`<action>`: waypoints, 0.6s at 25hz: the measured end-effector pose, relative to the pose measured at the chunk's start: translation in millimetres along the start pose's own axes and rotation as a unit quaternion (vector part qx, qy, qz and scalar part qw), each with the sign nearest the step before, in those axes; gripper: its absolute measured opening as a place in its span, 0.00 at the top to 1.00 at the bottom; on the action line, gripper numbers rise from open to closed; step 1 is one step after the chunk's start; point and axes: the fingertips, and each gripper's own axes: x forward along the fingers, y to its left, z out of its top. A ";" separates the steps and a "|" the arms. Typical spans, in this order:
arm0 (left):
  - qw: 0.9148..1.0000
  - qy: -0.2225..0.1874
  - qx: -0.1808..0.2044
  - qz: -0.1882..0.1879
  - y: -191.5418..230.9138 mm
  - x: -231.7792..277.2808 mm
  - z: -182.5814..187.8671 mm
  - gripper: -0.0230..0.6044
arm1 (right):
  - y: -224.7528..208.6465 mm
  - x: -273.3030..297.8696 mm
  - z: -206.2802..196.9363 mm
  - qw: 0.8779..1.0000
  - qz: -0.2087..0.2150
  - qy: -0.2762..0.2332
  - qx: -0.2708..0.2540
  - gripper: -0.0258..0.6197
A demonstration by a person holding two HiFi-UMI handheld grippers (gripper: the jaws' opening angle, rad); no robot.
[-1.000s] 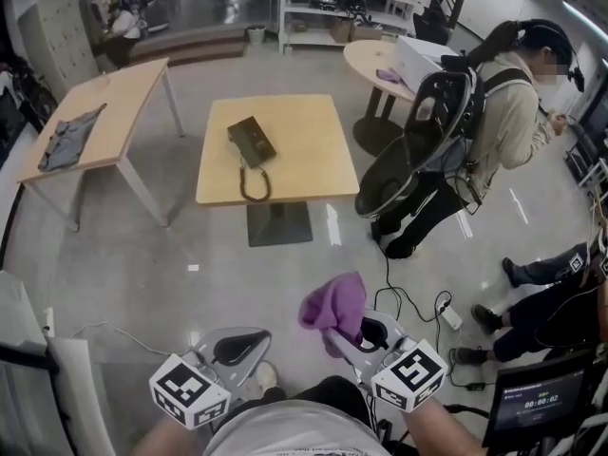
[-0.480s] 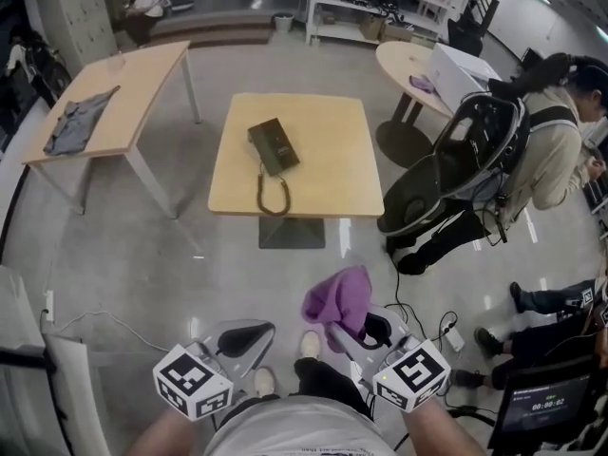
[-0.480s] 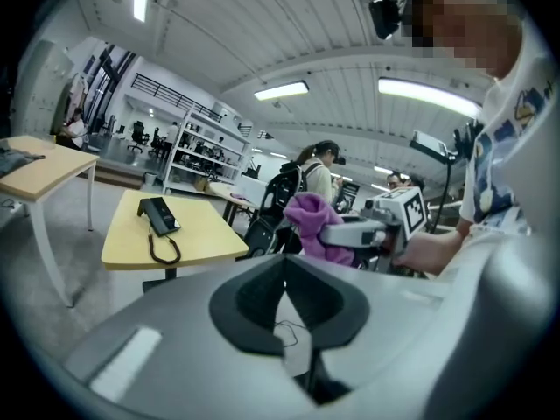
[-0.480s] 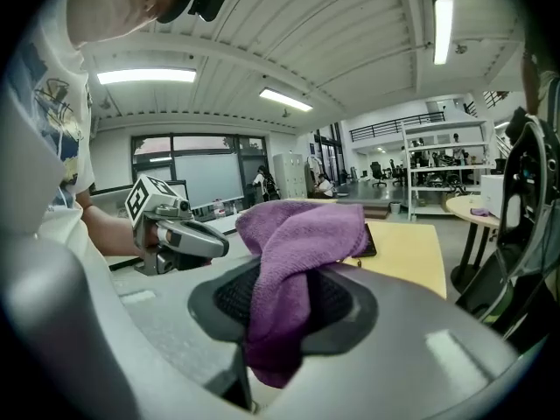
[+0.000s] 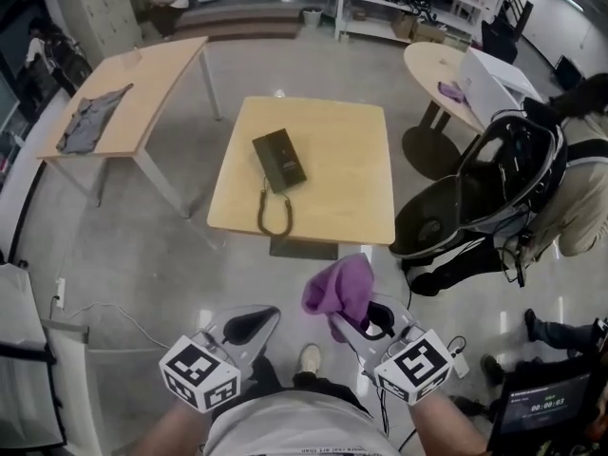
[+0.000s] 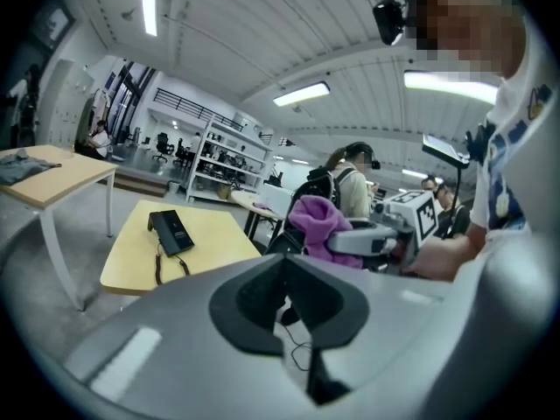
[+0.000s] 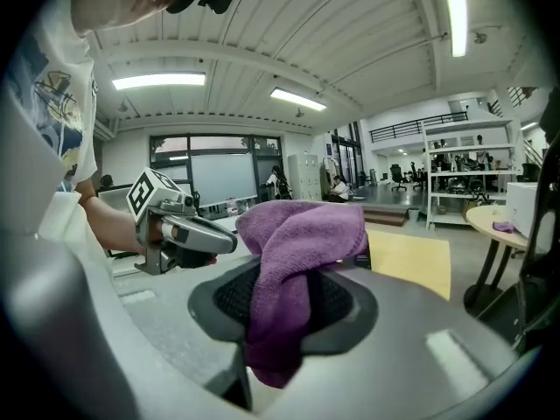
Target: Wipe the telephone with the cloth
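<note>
Closer to the table [image 5: 347, 183] than before, the left gripper [image 5: 251, 324] was closed and empty. The right gripper [image 5: 355, 317] clamped the purple cloth [image 5: 340, 285]. The telephone [image 5: 278, 160] lay near the table's left edge.

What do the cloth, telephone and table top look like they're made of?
Cloth: purple, looks like microfibre or terry; fuzzy nap, soft folds drooping from the right gripper.
Telephone: dark, matte, probably moulded plastic; flat rigid body, coiled cord.
Table top: light wood-look, likely laminate or veneer, can't tell which; even colour, faint glare spot.
</note>
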 end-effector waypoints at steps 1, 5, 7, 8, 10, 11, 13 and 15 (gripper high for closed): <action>1.000 0.004 -0.008 0.005 5.6 3.3 -1.8 0.95 | -4.5 2.9 -0.9 1.000 0.001 -0.001 0.003 0.78; 0.999 0.010 -0.035 0.020 40.3 17.5 -3.9 0.95 | -27.1 18.5 -3.9 1.000 0.000 -0.001 0.009 0.78; 0.999 0.010 -0.044 0.026 62.3 25.9 -1.5 0.95 | -40.3 29.7 -4.3 1.000 -0.006 0.004 0.012 0.78; 0.998 0.010 -0.047 0.029 73.8 29.7 -0.2 0.95 | -46.5 36.3 -4.5 1.000 -0.008 0.008 0.012 0.78; 0.998 0.013 -0.050 0.034 96.6 38.3 1.5 0.91 | -58.1 48.9 -5.3 1.000 -0.016 0.018 0.014 0.78; 0.998 0.017 -0.049 0.033 108.4 43.6 2.8 0.90 | -63.5 55.2 -5.2 0.999 -0.022 0.021 0.016 0.78; 0.998 0.026 -0.045 0.026 134.2 55.0 7.9 0.89 | -73.9 70.5 -2.7 0.999 -0.036 0.025 0.021 0.78; 0.998 0.031 -0.048 0.018 162.4 67.8 14.7 0.88 | -84.2 88.9 1.9 0.998 -0.048 0.030 0.024 0.78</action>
